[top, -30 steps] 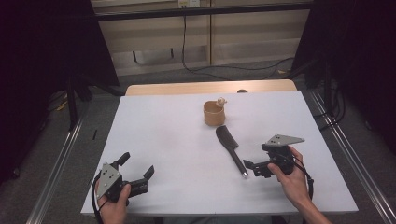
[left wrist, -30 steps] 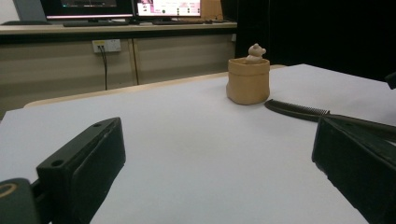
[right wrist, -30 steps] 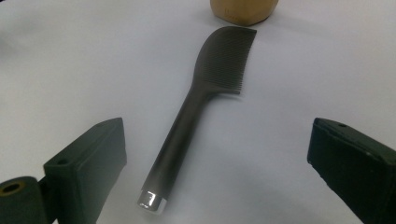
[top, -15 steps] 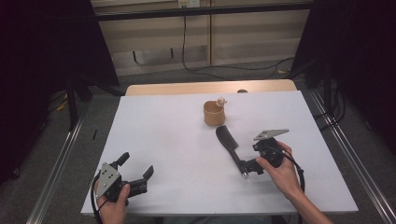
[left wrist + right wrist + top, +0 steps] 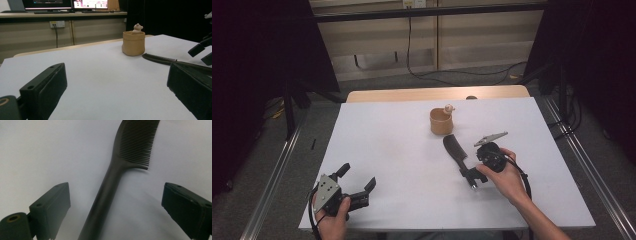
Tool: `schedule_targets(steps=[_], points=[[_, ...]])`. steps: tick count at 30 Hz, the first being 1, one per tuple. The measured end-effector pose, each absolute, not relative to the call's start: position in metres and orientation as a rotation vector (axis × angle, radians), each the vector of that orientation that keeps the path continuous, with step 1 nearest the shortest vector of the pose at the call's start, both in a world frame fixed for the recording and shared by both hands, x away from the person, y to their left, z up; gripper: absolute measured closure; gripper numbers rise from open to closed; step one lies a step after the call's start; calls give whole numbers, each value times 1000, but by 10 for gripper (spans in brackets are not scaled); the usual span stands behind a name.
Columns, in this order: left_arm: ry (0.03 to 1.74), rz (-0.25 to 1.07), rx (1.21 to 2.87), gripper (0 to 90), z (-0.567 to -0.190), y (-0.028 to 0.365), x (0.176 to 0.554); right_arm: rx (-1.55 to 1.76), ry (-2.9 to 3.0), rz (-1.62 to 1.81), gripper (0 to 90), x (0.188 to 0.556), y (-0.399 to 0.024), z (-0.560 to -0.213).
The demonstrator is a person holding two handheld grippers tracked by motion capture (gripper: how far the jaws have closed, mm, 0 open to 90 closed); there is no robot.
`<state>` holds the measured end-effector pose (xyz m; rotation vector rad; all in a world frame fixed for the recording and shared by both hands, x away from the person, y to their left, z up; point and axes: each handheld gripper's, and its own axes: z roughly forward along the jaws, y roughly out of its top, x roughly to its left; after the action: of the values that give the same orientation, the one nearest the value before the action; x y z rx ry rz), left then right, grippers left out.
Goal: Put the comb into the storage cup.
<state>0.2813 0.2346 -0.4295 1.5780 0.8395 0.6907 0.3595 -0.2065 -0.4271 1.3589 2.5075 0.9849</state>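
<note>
right gripper (image 5: 473, 176) hovers with jaws spread either side of a black comb's (image 5: 455, 151) handle, closing slightly, pads clear of it. white table (image 5: 392, 150), dim room, beige cabinets behind. right gripper view shows fine teeth; left gripper view shows monitors and a tan pot (image 5: 133, 43).

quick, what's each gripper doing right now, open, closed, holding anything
Left gripper: open, holding nothing.
Right gripper: open, jaws astride the comb handle, closing a little, not gripping it yet.
</note>
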Motion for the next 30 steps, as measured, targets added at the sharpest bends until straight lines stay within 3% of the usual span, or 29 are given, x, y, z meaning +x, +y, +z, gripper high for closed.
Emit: schedule_targets(steps=[11, 30], points=[[839, 696, 1580, 29, -429, 236, 281, 1454, 2567, 874, 79, 377, -196, -429], [839, 688, 1586, 29, -430, 236, 281, 1534, 2600, 727, 268, 392, -180, -424]])
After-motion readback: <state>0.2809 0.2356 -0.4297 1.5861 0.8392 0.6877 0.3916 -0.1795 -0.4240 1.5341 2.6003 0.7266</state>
